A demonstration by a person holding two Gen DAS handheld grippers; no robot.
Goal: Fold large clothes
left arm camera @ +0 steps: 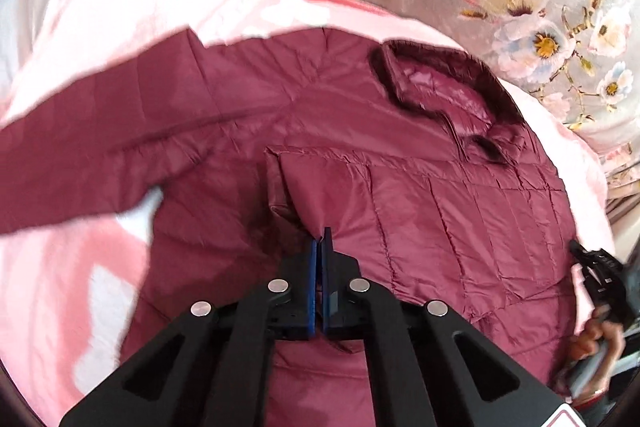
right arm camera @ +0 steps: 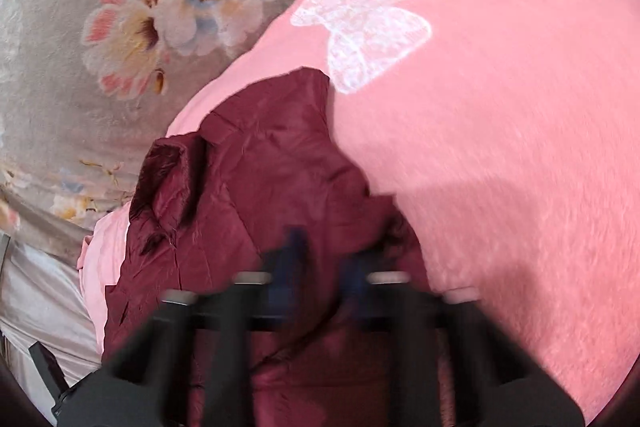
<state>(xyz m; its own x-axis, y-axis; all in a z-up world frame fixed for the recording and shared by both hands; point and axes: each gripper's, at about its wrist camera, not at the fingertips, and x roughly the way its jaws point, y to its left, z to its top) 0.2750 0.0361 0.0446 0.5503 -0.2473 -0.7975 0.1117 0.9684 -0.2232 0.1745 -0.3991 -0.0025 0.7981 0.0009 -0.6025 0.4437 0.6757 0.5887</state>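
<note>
A quilted maroon puffer jacket with a dark furry collar [left arm camera: 360, 155] is spread on a fluffy pink blanket with white bow prints [left arm camera: 72, 267], which in turn is laid over a grey bed cover printed with pale flowers [left arm camera: 520, 15]. In the left wrist view, the left gripper [left arm camera: 321, 239] is seen with its blue-padded fingers [left arm camera: 313, 259] pressed together on a pinched fold of the jacket fabric near the middle of the garment, the cloth being drawn up into a small peak at the fingertips. One sleeve [left arm camera: 80, 147] is stretched out to the left across the blanket, while the furry collar [left arm camera: 440, 83] lies toward the upper right. At the right edge of that view, part of the other black tool and a hand [left arm camera: 596, 339] are visible. In the right wrist view, the right gripper [right arm camera: 320, 267] is heavily blurred above the jacket [right arm camera: 260, 187]; a gap appears between its blue fingers [right arm camera: 294, 251], and nothing can be seen held between them. The collar [right arm camera: 164, 179] is seen at the left, and the blanket [right arm camera: 500, 147] fills the right side.
</note>
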